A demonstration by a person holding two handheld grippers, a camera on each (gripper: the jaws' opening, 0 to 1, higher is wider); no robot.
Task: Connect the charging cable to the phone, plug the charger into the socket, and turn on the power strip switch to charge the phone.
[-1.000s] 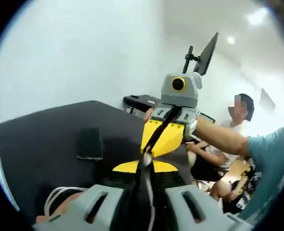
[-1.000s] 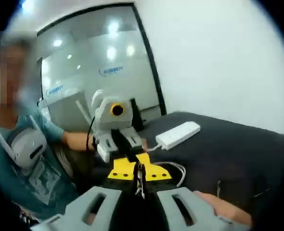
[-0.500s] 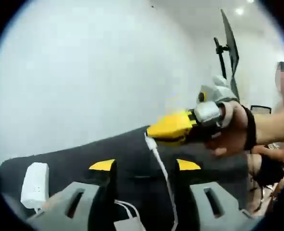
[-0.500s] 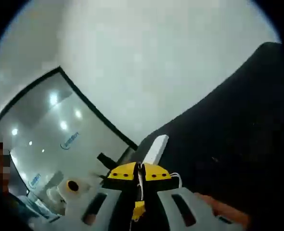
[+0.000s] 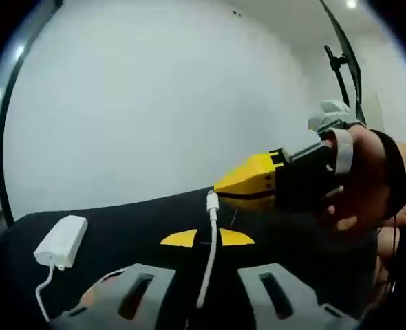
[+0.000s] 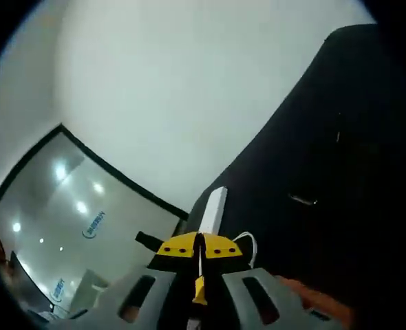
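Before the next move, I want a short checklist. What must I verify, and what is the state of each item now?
1. Right hand-held gripper shut on the white charging cable: ok.
2. Cable plug free and visible past the jaws: ok.
3. Left hand-held gripper holding the cable: cannot tell.
4. Phone position and port direction: cannot tell.
5. Power strip lying on the black table: ok.
6. Power strip switch state: cannot tell.
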